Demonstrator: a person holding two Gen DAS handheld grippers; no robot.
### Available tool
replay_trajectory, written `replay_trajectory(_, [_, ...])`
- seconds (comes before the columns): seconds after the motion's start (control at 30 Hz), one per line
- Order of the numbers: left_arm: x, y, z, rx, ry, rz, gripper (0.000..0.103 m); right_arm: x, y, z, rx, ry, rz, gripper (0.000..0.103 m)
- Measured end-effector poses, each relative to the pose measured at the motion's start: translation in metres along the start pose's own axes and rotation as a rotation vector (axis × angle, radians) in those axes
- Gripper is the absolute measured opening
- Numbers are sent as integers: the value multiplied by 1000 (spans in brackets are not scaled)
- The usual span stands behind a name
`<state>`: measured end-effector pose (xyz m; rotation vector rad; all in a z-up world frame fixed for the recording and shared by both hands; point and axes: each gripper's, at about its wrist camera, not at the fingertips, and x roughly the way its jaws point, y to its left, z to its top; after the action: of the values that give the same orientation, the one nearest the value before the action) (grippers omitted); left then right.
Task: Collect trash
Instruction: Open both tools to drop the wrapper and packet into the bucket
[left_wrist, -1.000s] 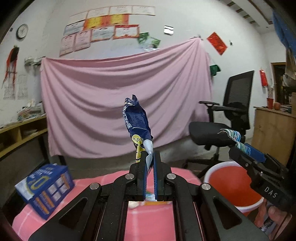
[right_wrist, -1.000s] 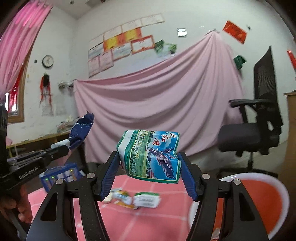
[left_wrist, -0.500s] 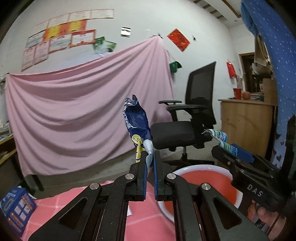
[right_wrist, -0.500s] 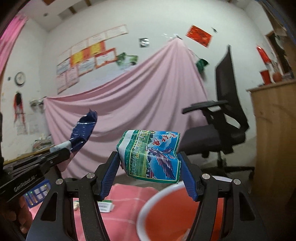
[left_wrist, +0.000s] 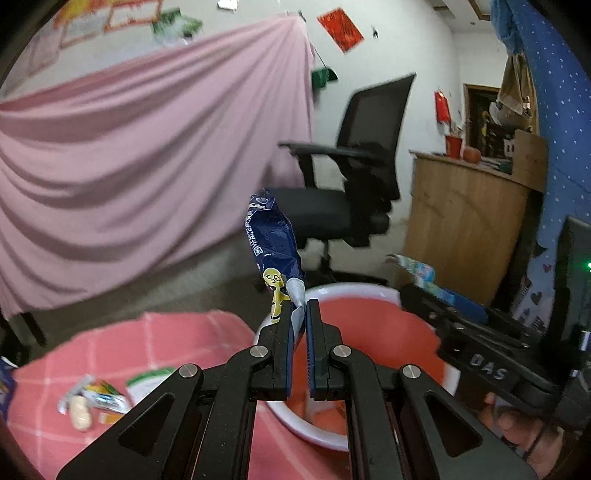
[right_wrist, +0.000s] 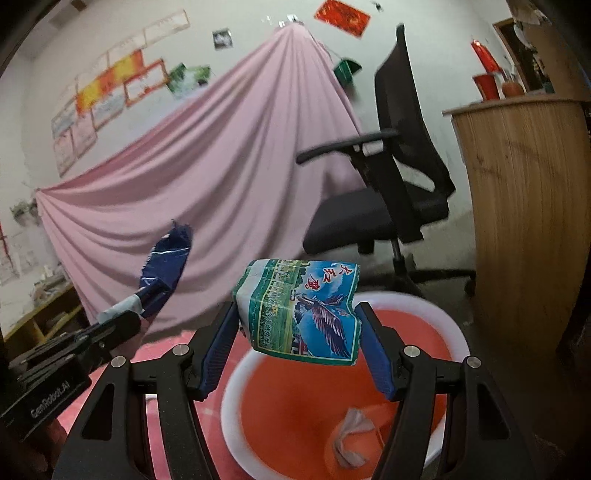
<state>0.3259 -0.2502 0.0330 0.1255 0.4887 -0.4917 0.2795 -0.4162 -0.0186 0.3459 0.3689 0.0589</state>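
Observation:
My left gripper (left_wrist: 300, 306) is shut on a dark blue snack wrapper (left_wrist: 272, 243) that stands upright above the near rim of the red bin (left_wrist: 369, 325) with a white rim. My right gripper (right_wrist: 299, 317) is shut on a green and blue packet (right_wrist: 303, 306) with an eagle picture, held over the red bin (right_wrist: 288, 398). The left gripper and its blue wrapper (right_wrist: 166, 266) show at the left of the right wrist view. The right gripper's body (left_wrist: 480, 354) shows at the right of the left wrist view. A crumpled white tissue (right_wrist: 351, 439) lies in the bin.
Several small wrappers (left_wrist: 96, 398) lie on the pink checked tablecloth (left_wrist: 147, 347) left of the bin. A black office chair (left_wrist: 347, 192) stands behind the bin. A wooden counter (left_wrist: 465, 221) is at the right. A pink sheet (left_wrist: 129, 166) hangs on the back wall.
Both grippers have swung right from the table toward the bin, each still holding its wrapper. The bin now fills the lower view; the blue box has left the frame.

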Motion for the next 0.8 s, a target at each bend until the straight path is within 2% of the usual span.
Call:
replay_trajectory(0.17, [15, -4, 3, 10, 69, -42, 4, 14, -10, -6, 29, 89, -27, 64])
replay_trajectory(0.43, [28, -3, -2, -20, 130, -96, 5, 21, -17, -10, 56, 154, -56, 66])
replay_trajectory(0.5, [30, -4, -2, -12, 143, -77, 10, 22, -19, -10, 66, 161, -66, 66])
replay_trajectory(0.57, [27, -2, -3, -15, 138, -75, 25, 23, -23, -10, 77, 168, -74, 66])
replay_trajectory(0.6, [26, 0, -4, -22, 133, -78, 28, 23, -24, -10, 80, 170, -77, 66])
replay_trajectory(0.8, [16, 16, -3, -78, 109, -45, 31, 21, -28, -6, 97, 161, -94, 69])
